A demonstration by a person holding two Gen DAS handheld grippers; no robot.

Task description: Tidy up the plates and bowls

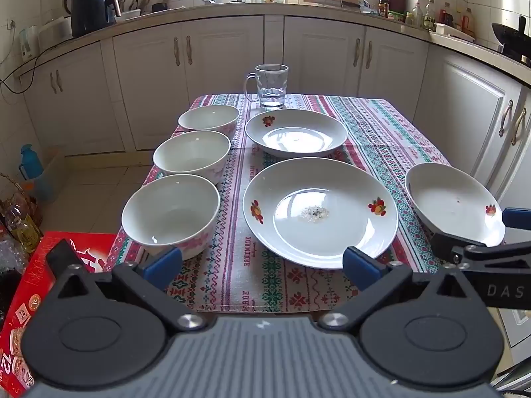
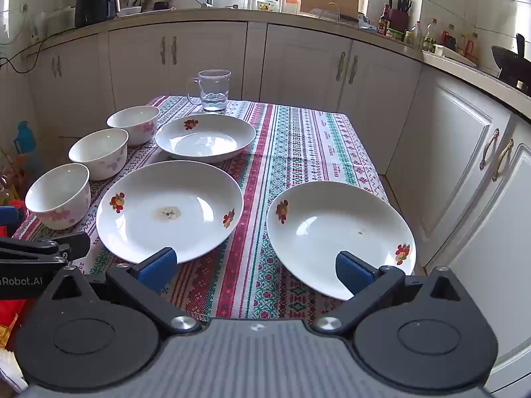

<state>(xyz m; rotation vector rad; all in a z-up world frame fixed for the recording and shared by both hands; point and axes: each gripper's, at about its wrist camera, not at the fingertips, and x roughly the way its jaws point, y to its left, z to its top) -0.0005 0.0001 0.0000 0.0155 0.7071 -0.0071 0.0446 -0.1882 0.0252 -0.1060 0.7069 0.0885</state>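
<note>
White glazed china everywhere on the tabletop (image 1: 381,122) under its red-and-green patterned cloth, and both tools hang back at the near edge with nothing in them: left tool (image 1: 262,265) with its blue pads spread wide, right tool (image 2: 255,268) the same, jaws well apart. Three white bowls with pink flowers run in a line from 9 o'clock up to 11, nearest bowl (image 1: 171,212) first; the big white plate with fruit decals (image 1: 320,212) sits dead centre with a speck of crumbs in its well, a smaller deep plate (image 1: 295,132) behind it at 12, and a third white plate (image 2: 340,235) at 3 o'clock. Here's the worry: that third plate hangs out over the tabletop's right edge, so a clumsy nudge could tip it to the floor. Slick glaze on thin rims could also slide out of the pads, and the clear glass mug (image 1: 270,84) at 12 stands just behind the far plate, easy to clip. Readable writing: "HANDMADE" woven into the cloth, "DAS" on the right tool's arm, "Robot.AI" on the left's.
</note>
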